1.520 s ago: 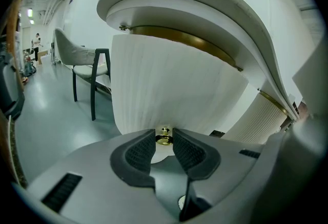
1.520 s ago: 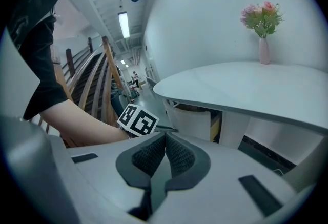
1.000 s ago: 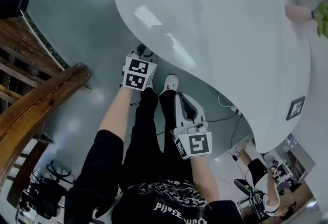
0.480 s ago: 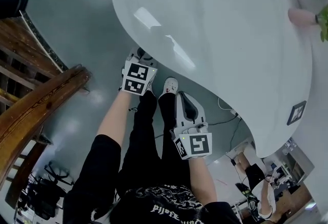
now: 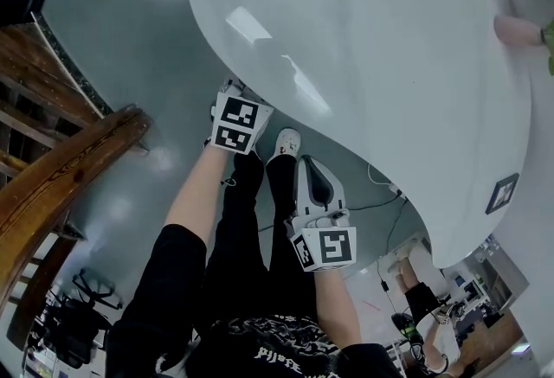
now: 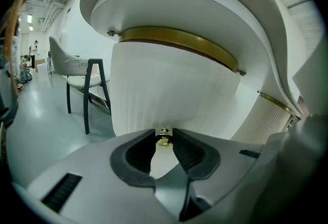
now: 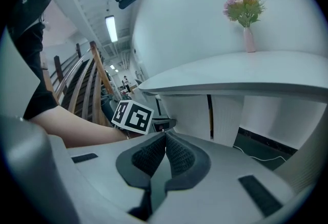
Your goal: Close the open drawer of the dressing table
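Observation:
The dressing table's white top (image 5: 363,48) fills the head view. Below it, in the left gripper view, stands the curved white ribbed drawer front (image 6: 174,95) with a gold band (image 6: 179,41) along its top. A small brass knob (image 6: 163,139) on that front sits between the tips of my left gripper (image 6: 164,133), and the pads close on it. In the head view the left gripper's marker cube (image 5: 238,124) is at the table's edge, its jaws hidden under the top. My right gripper (image 7: 165,135) hangs lower and nearer the body (image 5: 313,186), shut on nothing.
A pink vase with flowers (image 7: 247,28) stands on the tabletop at the far right (image 5: 519,28). A chair (image 6: 82,77) stands left of the drawer. A wooden railing (image 5: 61,169) runs along the left. Cables (image 5: 381,182) lie on the floor under the table.
The left gripper has shifted a little toward the table's edge, up and right in the head view. The right gripper has barely moved.

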Motion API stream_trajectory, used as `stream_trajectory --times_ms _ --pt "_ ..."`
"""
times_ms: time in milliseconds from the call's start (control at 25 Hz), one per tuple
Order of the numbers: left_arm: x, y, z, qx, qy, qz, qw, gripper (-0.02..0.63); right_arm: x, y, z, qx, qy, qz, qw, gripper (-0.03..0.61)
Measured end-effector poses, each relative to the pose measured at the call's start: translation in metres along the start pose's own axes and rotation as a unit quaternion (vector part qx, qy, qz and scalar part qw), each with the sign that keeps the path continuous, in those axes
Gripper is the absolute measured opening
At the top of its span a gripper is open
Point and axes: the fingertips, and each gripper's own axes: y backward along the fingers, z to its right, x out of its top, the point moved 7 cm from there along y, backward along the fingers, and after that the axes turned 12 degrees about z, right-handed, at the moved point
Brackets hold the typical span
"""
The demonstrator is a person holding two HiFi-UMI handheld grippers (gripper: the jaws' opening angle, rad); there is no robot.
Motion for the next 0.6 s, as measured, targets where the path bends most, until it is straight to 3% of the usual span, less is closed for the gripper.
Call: stream_trajectory --times_ms 600 --pt "-0.003 -0.010 -0.004 -0.023 -0.007 0.022 0.9994 0.118 -0.017 -0.018 -0.007 0.003 -0.009 -0.007 1.000 0.026"
